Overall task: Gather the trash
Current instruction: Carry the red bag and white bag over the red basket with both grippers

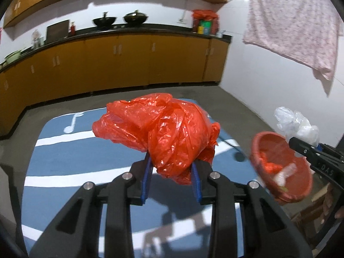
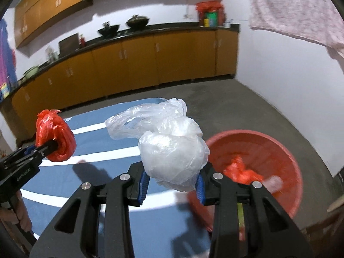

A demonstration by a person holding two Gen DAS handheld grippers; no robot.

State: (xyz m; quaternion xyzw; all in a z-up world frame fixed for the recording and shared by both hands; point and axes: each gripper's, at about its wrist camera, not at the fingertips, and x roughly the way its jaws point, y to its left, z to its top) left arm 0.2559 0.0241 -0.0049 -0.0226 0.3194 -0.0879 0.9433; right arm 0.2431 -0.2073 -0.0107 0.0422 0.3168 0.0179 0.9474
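Left gripper (image 1: 173,167) jaws clamping red bag (image 1: 163,131), right gripper (image 2: 172,180) jaws clamping clear bag (image 2: 169,150), side lettering "GenRobot.AI"

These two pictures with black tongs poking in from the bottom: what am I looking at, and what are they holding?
No robot here: a person carries a hand-held claw in each hand, each with its own camera looking along its fingers. In the left camera's picture, the left claw pinches a crumpled red plastic bag. In the right camera's picture, the right claw pinches a clear plastic bag. Below lie a blue mat and a red basin already holding scraps.
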